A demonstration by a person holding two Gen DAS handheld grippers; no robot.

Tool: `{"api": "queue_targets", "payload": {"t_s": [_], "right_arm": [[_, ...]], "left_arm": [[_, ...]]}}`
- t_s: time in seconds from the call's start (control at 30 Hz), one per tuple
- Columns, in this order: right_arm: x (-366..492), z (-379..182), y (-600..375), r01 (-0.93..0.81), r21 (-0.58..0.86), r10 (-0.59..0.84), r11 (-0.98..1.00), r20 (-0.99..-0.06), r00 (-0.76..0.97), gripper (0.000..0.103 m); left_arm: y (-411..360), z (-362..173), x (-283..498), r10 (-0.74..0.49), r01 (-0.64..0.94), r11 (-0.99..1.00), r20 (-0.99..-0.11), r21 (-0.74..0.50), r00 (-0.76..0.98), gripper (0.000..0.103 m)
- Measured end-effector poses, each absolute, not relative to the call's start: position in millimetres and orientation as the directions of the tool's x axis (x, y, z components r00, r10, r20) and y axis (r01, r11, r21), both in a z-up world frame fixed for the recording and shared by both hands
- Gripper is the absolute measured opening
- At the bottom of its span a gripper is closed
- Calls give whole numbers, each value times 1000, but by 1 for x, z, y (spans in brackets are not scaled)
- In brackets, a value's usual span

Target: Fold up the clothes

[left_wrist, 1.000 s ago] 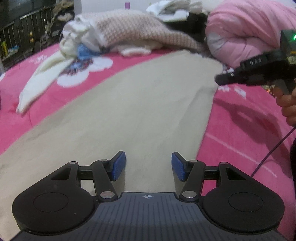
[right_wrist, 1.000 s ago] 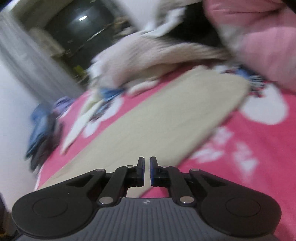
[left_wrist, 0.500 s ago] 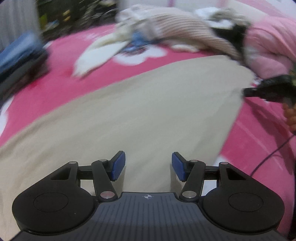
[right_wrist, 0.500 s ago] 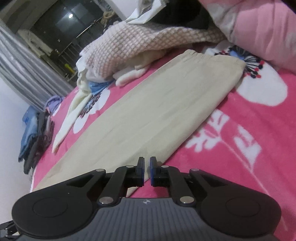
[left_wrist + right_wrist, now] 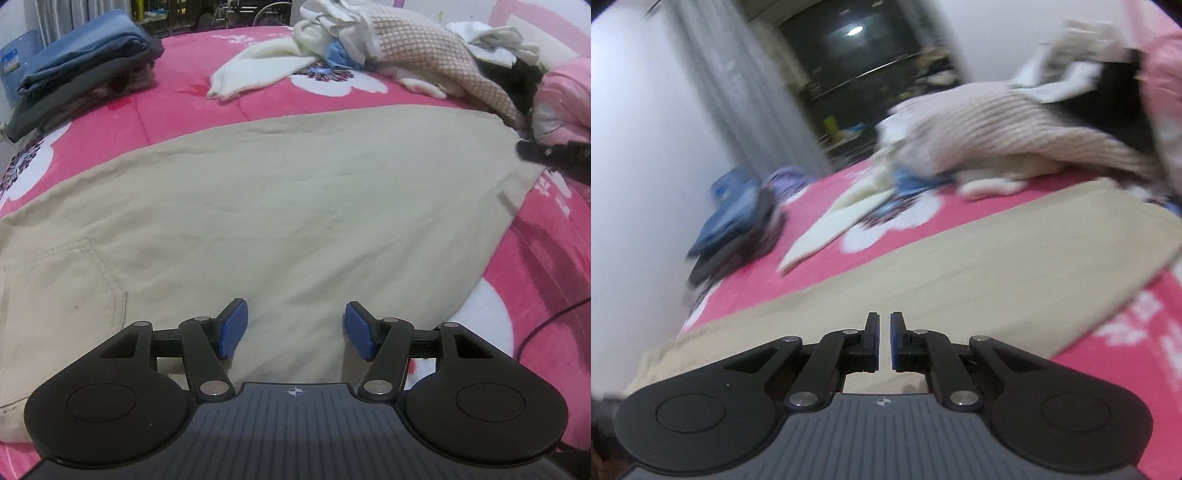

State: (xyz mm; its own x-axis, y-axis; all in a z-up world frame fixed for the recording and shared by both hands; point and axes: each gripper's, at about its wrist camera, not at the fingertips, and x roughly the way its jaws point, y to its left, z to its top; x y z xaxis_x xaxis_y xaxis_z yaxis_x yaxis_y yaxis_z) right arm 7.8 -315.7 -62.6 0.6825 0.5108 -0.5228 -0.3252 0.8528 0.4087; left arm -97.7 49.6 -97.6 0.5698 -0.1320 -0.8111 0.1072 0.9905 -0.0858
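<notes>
Trousers (image 5: 295, 206) beneath left hand-held gripper (image 5: 295, 328)

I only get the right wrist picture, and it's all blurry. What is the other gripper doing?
Observer: The left gripper hangs over the beige trousers, jaws open, with nothing between them.
Operator: Is there anything on that cloth that I'm missing?
Observer: A stitched pocket shows near its left end.
Operator: And the blue heap by the wall?
Observer: In the left wrist view it is sharp: a neatly folded stack with denim on top, lying on the pink bedspread.
</notes>
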Motion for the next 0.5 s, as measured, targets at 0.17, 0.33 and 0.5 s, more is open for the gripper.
{"api": "queue_targets", "payload": {"t_s": [0.17,0.33,0.5], "right_arm": [[3,-82,-278,-405,350,534,844,-603,592,7],[4,-99,-265,-419,300,504,857,-659,559,7],[3,-103,-262,-419,287,493,861,-671,553,5]], "left_arm": [[47,-100,-99,-121,110,991,-807,-70,579,59],[49,-100,-100,-127,111,991,-804,-76,581,59],[49,-100,-100,-130,116,990,-803,-76,581,60]]}}
